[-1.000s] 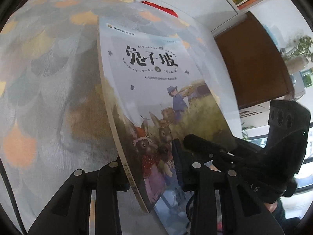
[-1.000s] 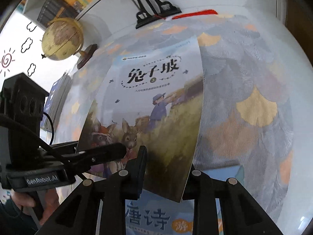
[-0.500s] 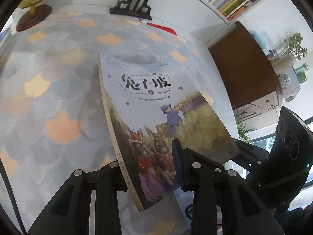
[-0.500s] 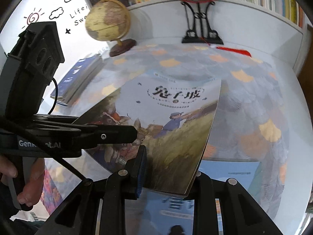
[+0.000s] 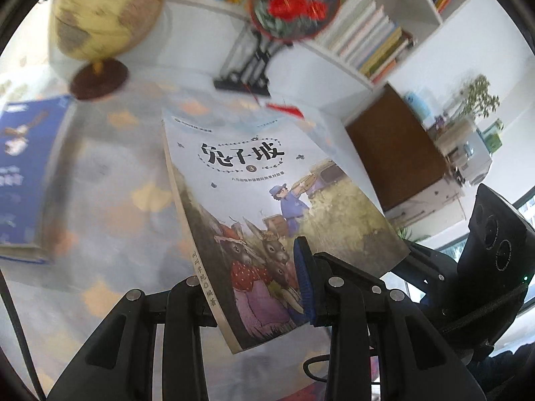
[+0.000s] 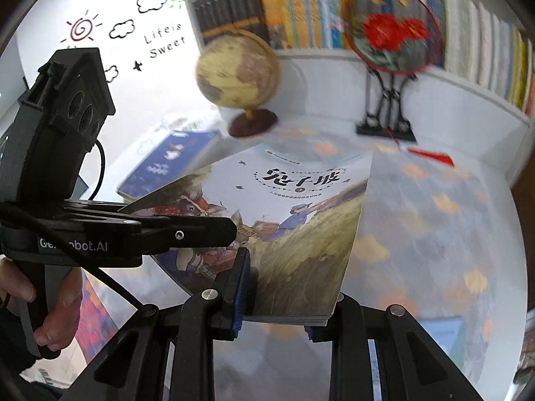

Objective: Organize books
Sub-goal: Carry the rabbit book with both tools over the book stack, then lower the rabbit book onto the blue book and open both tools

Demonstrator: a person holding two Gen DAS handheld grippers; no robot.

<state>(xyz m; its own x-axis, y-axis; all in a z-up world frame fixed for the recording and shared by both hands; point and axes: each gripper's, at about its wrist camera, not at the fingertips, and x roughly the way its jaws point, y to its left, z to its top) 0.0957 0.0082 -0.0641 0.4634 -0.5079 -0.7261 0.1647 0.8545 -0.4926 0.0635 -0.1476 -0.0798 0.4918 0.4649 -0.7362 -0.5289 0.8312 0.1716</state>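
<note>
The picture book (image 5: 267, 207) hangs tilted above the patterned tablecloth (image 5: 110, 200), clamped from both sides: the left gripper (image 5: 254, 287) pinches its near spine corner, the right gripper (image 6: 274, 297) its near open edge. Both pairs of jaws are pressed on the cover. One blue book (image 6: 167, 163) lies flat at the far left near one globe (image 6: 237, 70); another light-blue one (image 6: 441, 330) shows near right, though blur may hide more. One round fan (image 6: 391, 40) stands on its rack. The far shelves (image 5: 367, 36) hold rows of upright books.
</note>
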